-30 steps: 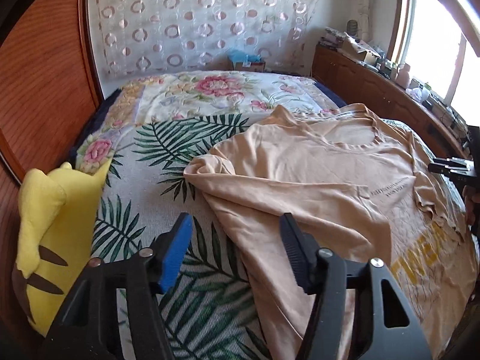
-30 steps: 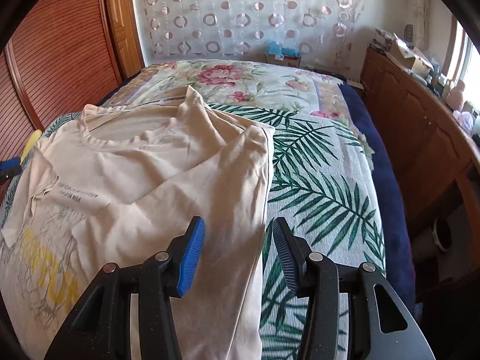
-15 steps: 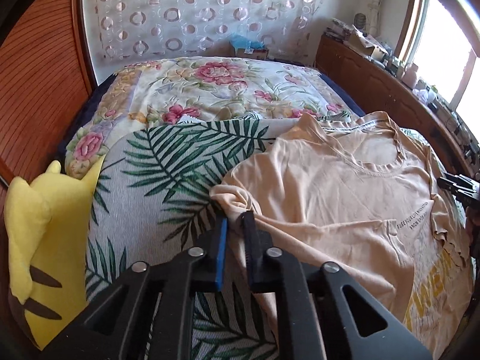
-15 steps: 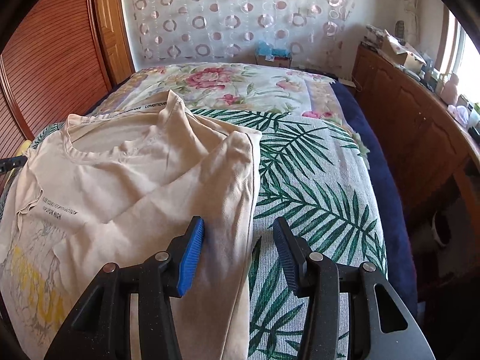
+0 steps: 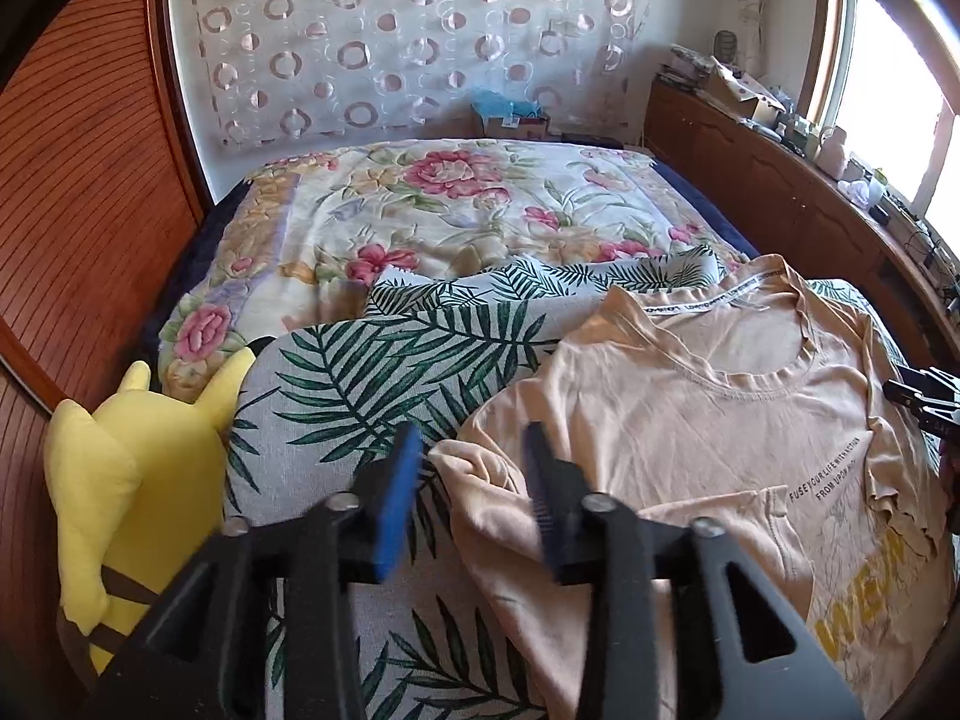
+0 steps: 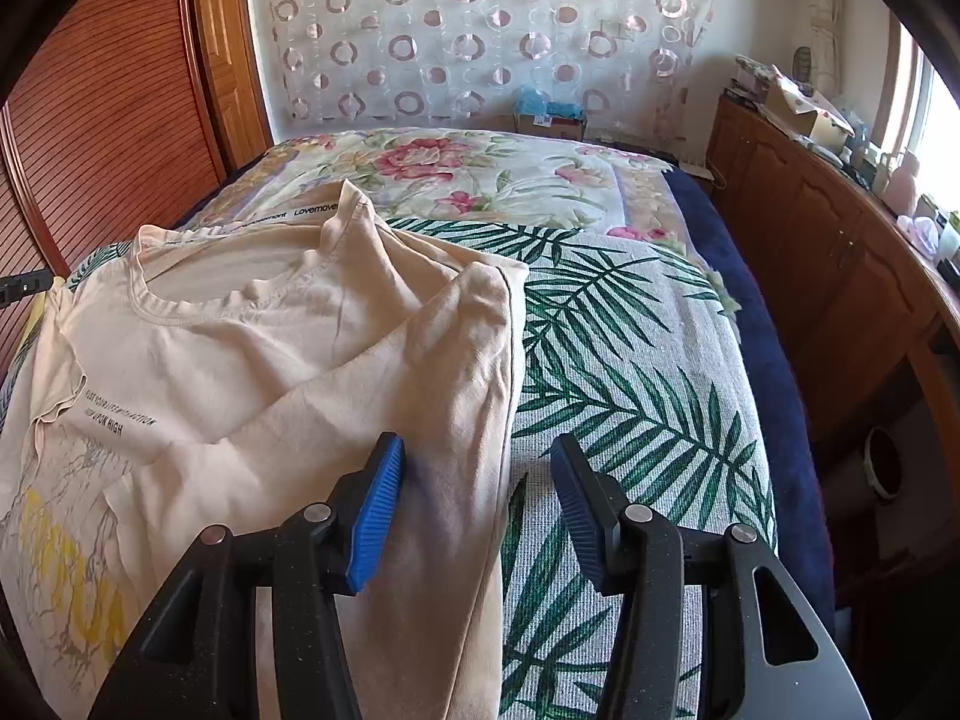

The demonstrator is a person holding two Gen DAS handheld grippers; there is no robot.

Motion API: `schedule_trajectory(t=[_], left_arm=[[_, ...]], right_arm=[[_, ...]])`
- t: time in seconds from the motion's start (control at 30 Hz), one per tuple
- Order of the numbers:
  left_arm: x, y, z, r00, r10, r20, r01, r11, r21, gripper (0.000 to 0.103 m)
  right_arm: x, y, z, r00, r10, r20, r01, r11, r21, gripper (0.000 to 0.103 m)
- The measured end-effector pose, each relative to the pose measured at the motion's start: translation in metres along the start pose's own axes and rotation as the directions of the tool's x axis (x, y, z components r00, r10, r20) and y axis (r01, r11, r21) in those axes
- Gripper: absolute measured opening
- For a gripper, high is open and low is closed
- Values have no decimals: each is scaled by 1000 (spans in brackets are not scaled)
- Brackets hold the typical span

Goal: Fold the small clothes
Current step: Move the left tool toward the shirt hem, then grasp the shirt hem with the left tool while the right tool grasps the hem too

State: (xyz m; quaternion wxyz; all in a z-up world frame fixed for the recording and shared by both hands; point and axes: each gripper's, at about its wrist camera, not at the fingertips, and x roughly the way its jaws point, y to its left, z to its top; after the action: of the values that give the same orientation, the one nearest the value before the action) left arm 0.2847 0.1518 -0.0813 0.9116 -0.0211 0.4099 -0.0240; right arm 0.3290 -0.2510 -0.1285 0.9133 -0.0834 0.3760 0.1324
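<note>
1 beige T-shirt (image 5: pixel 690 438), rumpled, sleeves folded in, yellow print, flat on palm-leaf blanket (image 5: pixel 360 372) | 1 yellow plush (image 5: pixel 126 480) beside blanket | left gripper (image 5: pixel 471 480) opening, bunched sleeve between | right gripper (image 6: pixel 477 498) opening over shirt edge, unclamped

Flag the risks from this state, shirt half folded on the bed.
1. Left gripper jaws are opening over the bunched sleeve; left crumpled, the fold would probably set uneven.
2. Right gripper is open across the T-shirt edge; closing there might also pinch the palm-leaf blanket.
</note>
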Motion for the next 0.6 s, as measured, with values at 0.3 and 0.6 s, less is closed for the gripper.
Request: schedule_trajectory(t=[0.3,0.6], left_arm=[[14,3,-22,997,-21,-70,22,1000,15,45],[26,1,-27,998,-30,-63,30,1000,1,44]], right_arm=[[2,0,2,1000,-5,7,5,1000,-2,56],[19,-1,24,1000,-13,-13,13,1000,0,56]])
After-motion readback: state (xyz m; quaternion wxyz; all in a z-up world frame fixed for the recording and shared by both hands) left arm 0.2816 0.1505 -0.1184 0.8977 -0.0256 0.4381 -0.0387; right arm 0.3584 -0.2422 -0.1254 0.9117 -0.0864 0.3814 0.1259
